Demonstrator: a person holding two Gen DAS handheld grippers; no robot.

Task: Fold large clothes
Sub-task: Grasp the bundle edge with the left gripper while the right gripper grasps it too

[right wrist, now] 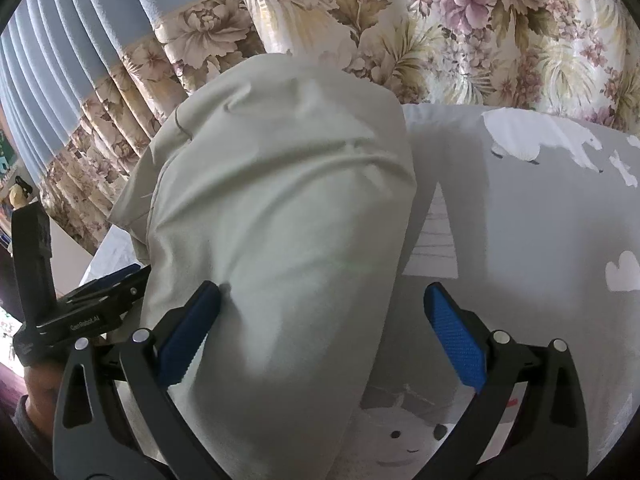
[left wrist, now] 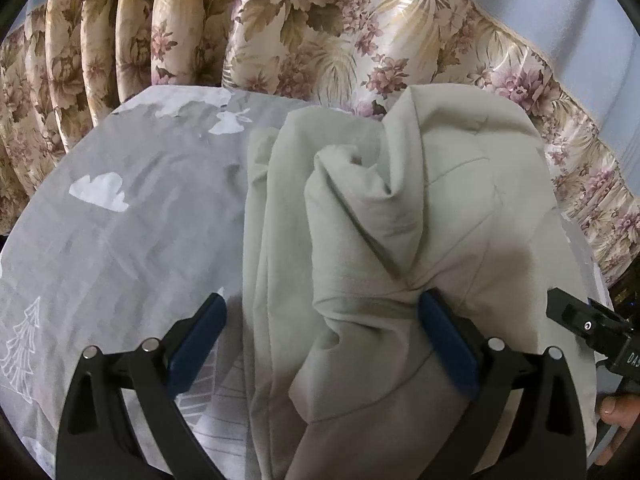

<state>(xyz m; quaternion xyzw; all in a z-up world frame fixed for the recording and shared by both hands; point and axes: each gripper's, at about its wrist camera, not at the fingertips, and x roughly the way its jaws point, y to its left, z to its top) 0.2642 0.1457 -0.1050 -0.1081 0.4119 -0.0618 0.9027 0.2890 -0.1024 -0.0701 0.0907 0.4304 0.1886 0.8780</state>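
— Biggest risk here?
— Bunched folds in the pale green garment (left wrist: 400, 216) setting crooked; cloth sliding off the grey printed sheet (left wrist: 132, 216) toward the floral curtain (left wrist: 320, 32) ahead.
— Left gripper (left wrist: 322, 304)?
— Spread wide, straddling a twisted ridge; right pad touching, possibly just resting. Nothing clamped.
— Right gripper (right wrist: 322, 296)?
— Wide apart too, left pad against the mound, garment ahead and between.

Pale garment (left wrist: 400, 208) on grey printed sheet (left wrist: 132, 232).
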